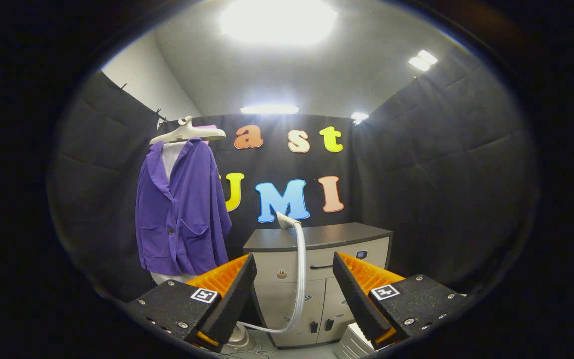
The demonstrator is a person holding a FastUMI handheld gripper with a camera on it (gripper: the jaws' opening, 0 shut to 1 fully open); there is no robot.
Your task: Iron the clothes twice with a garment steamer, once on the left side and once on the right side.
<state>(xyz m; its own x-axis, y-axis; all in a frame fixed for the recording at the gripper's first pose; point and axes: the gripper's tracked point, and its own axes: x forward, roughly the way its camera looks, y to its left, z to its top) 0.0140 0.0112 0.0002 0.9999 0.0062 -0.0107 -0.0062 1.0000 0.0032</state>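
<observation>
A purple jacket (180, 209) hangs over a white garment on a pale hanger (187, 131), beyond and to the left of my fingers. The steamer head (285, 220) rests on top of a grey cabinet (317, 237) straight ahead, and its pale hose (301, 279) curves down the cabinet front to a base (239, 339) on the floor behind my left finger. My gripper (294, 271) is open, orange-and-black fingers (232, 286) spread wide with nothing between them but the hose far beyond.
The cabinet has a drawer with a dark handle (321, 267) and two lower doors. A white ribbed object (354, 344) sits on the floor by my right finger. Black cloth walls close the booth on three sides.
</observation>
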